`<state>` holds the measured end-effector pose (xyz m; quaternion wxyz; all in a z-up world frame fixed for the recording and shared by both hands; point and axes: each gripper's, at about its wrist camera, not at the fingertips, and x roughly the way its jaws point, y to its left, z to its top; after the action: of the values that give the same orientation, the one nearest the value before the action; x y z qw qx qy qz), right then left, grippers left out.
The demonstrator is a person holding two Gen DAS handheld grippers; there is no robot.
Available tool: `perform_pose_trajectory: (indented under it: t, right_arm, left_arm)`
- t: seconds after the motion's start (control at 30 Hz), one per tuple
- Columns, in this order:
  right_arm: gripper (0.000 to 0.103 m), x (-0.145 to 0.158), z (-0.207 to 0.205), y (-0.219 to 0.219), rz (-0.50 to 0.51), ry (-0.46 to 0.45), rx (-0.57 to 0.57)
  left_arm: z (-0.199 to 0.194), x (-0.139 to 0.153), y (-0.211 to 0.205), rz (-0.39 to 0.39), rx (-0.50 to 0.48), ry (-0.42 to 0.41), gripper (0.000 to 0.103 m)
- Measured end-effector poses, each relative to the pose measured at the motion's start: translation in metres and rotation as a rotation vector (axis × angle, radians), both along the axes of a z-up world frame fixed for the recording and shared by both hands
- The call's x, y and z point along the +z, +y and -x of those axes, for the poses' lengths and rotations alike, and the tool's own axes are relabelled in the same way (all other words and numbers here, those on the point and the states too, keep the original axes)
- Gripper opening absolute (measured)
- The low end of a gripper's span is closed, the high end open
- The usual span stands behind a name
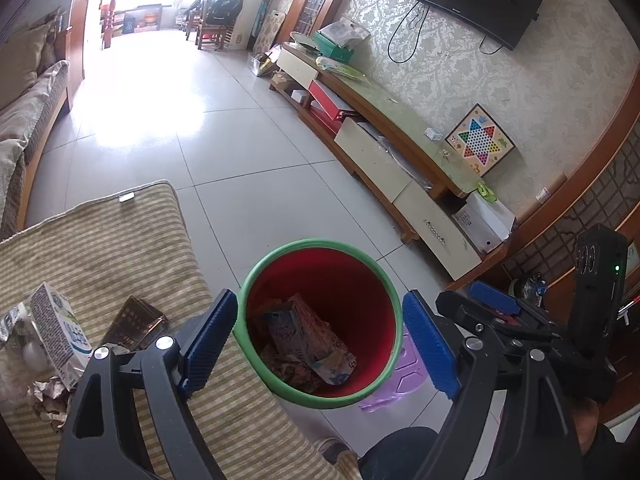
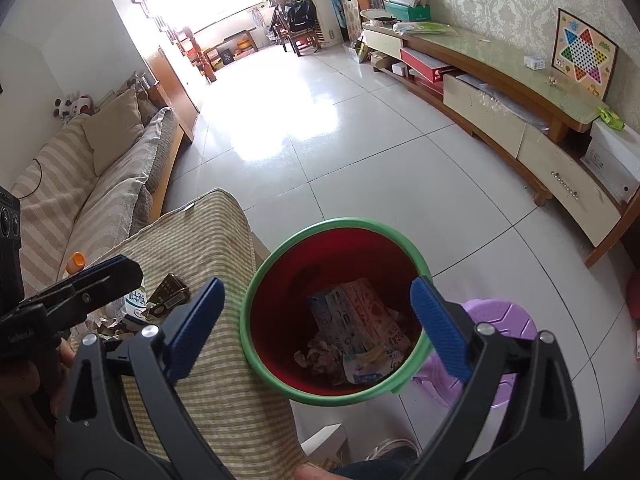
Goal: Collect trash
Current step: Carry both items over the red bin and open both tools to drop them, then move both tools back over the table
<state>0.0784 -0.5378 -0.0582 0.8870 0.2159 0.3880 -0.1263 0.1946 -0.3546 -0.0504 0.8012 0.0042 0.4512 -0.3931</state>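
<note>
Our left gripper (image 1: 324,344): black plastic frame of open triangular struts, two blue ribbed pads (image 1: 208,342), round silver screw heads at the pivots. Our right gripper (image 2: 320,332): same build, black struts, blue ribbed pads (image 2: 440,328), silver screws. Seen from the left wrist, the right unit carries a black camera housing (image 1: 596,276) with a small green light. Seen from the right wrist, the left unit's black body bears faint white lettering, too small to read. Our legs (image 1: 400,452) wear dark trousers.

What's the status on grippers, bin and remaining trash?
Left gripper and right gripper open, empty. Green-rimmed red bin holds cartons. White milk carton remains on striped cloth. Nothing blocking.
</note>
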Motion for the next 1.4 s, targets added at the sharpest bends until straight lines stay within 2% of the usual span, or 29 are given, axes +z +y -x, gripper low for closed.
perform_pose_trajectory:
  t: [0.2, 0.3, 0.63, 0.97, 1.17, 1.4]
  right_arm:
    - [0.096, 0.009, -0.004, 0.027, 0.019, -0.008, 0.045]
    - [0.098, 0.012, -0.004, 0.043, 0.026, -0.013, 0.066]
    - [0.098, 0.026, -0.011, 0.112, 0.048, -0.02, 0.16]
    - [0.098, 0.028, -0.027, 0.188, 0.079, 0.005, 0.275]
    - [0.098, 0.024, -0.044, 0.229, 0.097, 0.026, 0.343]
    - [0.098, 0.014, -0.067, 0.26, 0.106, 0.056, 0.393]
  left_arm:
    - [0.01, 0.013, 0.043, -0.038, 0.071, -0.068, 0.095]
    - [0.016, 0.019, 0.07, -0.06, 0.105, -0.097, 0.095]
    - [0.029, 0.022, 0.181, -0.096, 0.268, -0.094, 0.095]
    - [0.034, 0.008, 0.284, -0.116, 0.402, -0.067, 0.095]
    - [0.026, -0.007, 0.323, -0.13, 0.442, -0.041, 0.095]
    - [0.003, -0.023, 0.342, -0.184, 0.423, -0.028, 0.095]
